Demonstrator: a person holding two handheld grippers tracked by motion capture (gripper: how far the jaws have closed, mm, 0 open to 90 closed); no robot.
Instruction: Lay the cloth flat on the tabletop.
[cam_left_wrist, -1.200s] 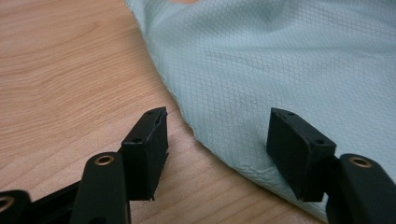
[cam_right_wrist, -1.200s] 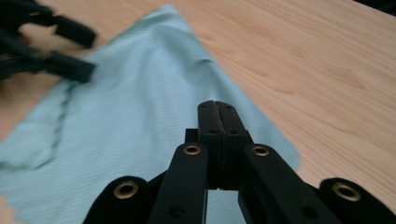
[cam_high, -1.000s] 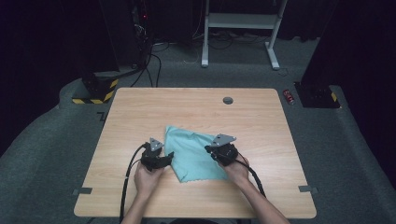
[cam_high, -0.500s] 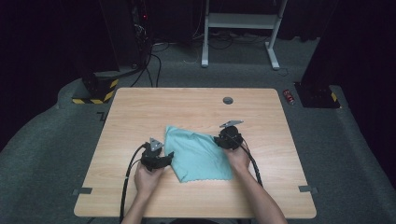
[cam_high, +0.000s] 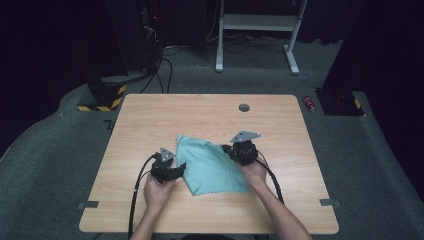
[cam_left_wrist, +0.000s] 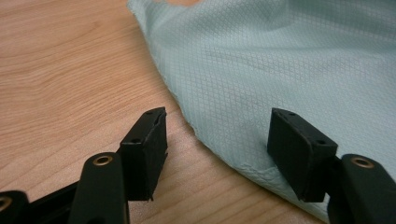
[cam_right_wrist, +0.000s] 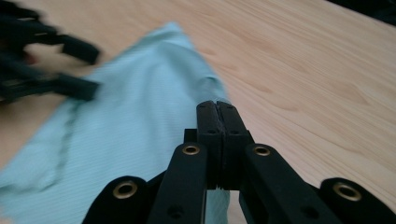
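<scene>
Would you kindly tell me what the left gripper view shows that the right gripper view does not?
Left gripper view: the left gripper with its fingers spread open, one over the bare table, one over the hem of the cloth. Right gripper view: the right gripper with its fingers shut, apparently pinching a raised fold of the cloth. Shared: the teal cloth lying on the wooden table.

Right hand-held gripper (cam_right_wrist: 217, 109) (jaws pressed together) over teal cloth (cam_right_wrist: 130, 135)

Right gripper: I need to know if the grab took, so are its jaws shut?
Shut. In its own view the right gripper's jaws meet pad to pad at the cloth's edge; whether fabric is pinched, cannot tell.
</scene>
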